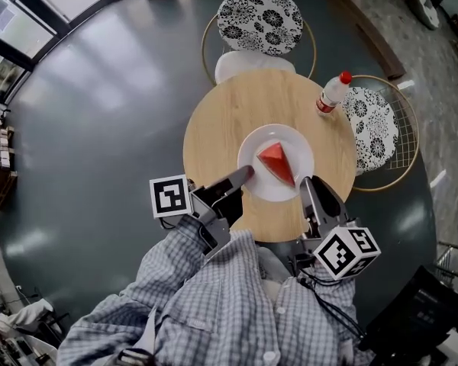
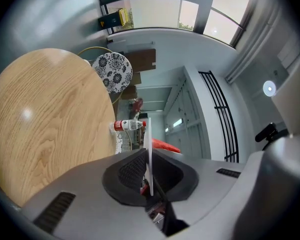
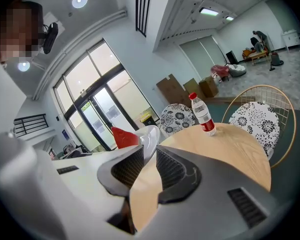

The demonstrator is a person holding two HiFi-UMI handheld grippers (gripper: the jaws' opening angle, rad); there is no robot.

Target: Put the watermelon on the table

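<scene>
Head view: person in a checked shirt stands at a round wooden table, w/ a gripper in each hand. Both grippers grip one white plate over the near half of the tabletop. The watermelon, a red wedge, lies on the plate approx. in the middle, pointed end toward the person. Left gripper pinches the plate's left rim. In the left gripper view the plate shows edge-on as a thin white line clamped between the dark pads, w/ the watermelon peeking out just beyond it. Right gripper is at the plate's right rim. In the right gripper view its jaws are closed on the plate edge, w/ the watermelon behind it. The plate seems slightly clear of the wood in the gripper views, though the head view can't confirm this. A clear water bottle w/ red cap and label stands at the table's far right edge, well apart from the plate. Two chairs w/ black-and-white floral cushions stand around the table: one on the far side, one on the right.
</scene>
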